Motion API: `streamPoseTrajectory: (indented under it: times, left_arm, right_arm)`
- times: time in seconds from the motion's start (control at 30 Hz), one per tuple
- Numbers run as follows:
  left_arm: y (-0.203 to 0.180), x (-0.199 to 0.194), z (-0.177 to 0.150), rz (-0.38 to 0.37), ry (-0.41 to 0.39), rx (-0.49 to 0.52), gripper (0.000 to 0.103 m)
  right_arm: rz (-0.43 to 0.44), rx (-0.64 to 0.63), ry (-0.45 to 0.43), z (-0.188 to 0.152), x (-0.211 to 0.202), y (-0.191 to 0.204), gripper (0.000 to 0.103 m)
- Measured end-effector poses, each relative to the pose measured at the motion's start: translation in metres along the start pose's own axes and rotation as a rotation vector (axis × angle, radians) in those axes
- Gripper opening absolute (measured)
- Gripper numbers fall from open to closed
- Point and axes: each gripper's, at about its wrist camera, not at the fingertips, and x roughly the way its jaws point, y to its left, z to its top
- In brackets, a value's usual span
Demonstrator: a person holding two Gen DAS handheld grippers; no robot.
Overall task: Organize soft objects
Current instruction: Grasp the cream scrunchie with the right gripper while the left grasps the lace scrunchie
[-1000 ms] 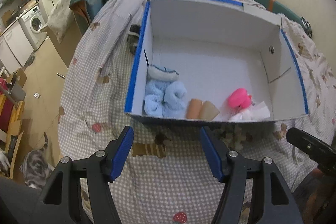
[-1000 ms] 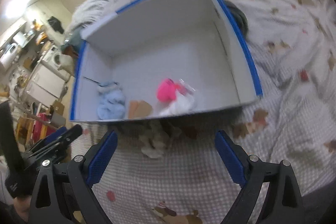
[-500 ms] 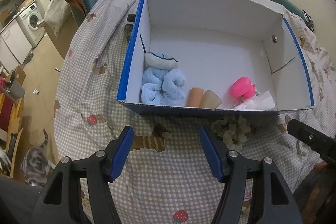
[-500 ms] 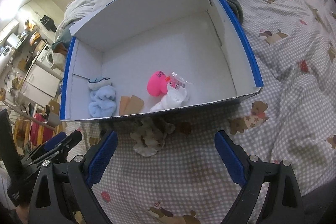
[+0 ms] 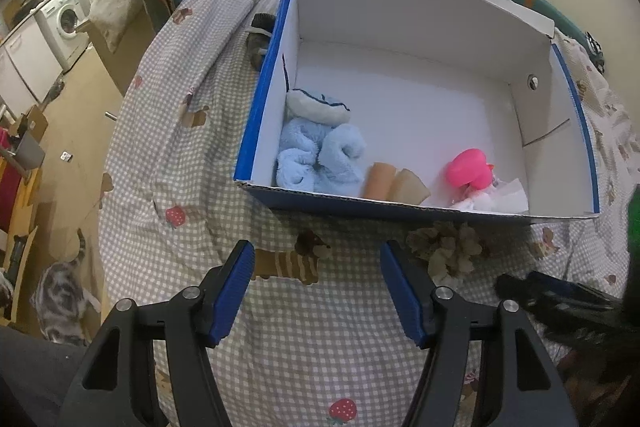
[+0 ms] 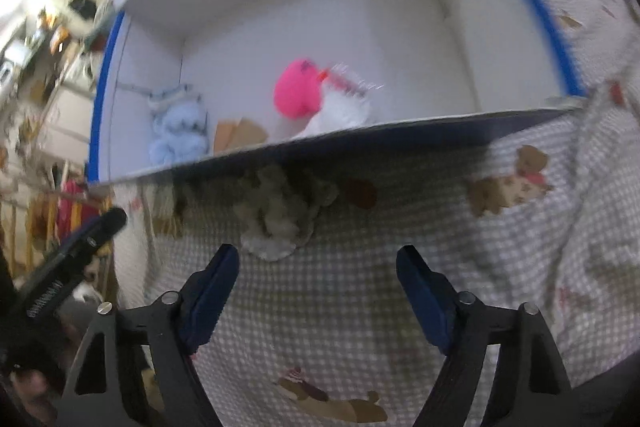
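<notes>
A white cardboard box (image 5: 420,99) with blue tape along its rim sits on a bed under a gingham quilt (image 5: 320,339) printed with dachshunds and strawberries. The left gripper (image 5: 316,267) hovers above the quilt with its blue-padded jaws spread wide and nothing between them; the box's near wall lies just ahead of them. Inside, ahead and slightly left of those jaws, a fluffy pale-blue bundle (image 5: 320,159) lies rolled in thick curls against the left wall, with a flat white piece edged in dark trim (image 5: 318,107) lying against its far side. Straight ahead, two tan rolled pieces (image 5: 394,185), smooth and tube-like, rest against the near wall. To the right is a smooth bright-pink rounded thing (image 5: 468,169), touching crumpled white material (image 5: 498,199) partly hidden by the box wall.

Outside the box, touching its near wall, a nubbly cream-and-beige tufted item (image 6: 280,219) lies on the quilt just ahead of the right gripper (image 6: 318,263), whose jaws are also wide apart and empty. The right wrist view is motion-blurred, so its texture is hard to read; it may be a fuzzy sock. A dark object (image 5: 260,35) beyond the box's left wall is mostly hidden.
</notes>
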Motion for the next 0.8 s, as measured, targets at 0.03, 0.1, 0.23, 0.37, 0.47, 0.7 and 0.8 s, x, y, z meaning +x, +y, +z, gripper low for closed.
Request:
streamPoseTrajectory:
  times: [0.03,0.1,0.23,0.37,0.47,0.7,0.8]
  left_arm:
    - [0.0,0.0,0.0,0.002,0.001,-0.004,0.062]
    - [0.002,0.001,0.0,0.001,0.008,-0.015,0.062]
    - [0.004,0.004,0.0,0.006,0.019,-0.027,0.062]
    - [0.005,0.007,-0.001,0.014,0.025,-0.018,0.062]
    - [0.004,0.011,-0.002,0.013,0.039,-0.015,0.062]
    - [0.0,0.011,0.001,0.001,0.035,-0.016,0.062]
    - [-0.004,0.013,0.0,0.0,0.04,-0.004,0.062]
  right_arm:
    - [-0.007,-0.02,0.016,0.0,0.005,0.004,0.087]
    - [-0.014,-0.063,0.048,0.002,0.018,0.015,0.087]
    - [-0.03,-0.146,0.077,0.005,0.047,0.039,0.08]
    - [-0.024,-0.164,0.094,0.004,0.07,0.05,0.048]
    - [-0.055,-0.187,0.087,0.001,0.073,0.055,0.032]
    - [0.001,-0.171,0.051,-0.008,0.04,0.052,0.02]
    - [0.043,-0.178,0.045,-0.012,0.016,0.054,0.019]
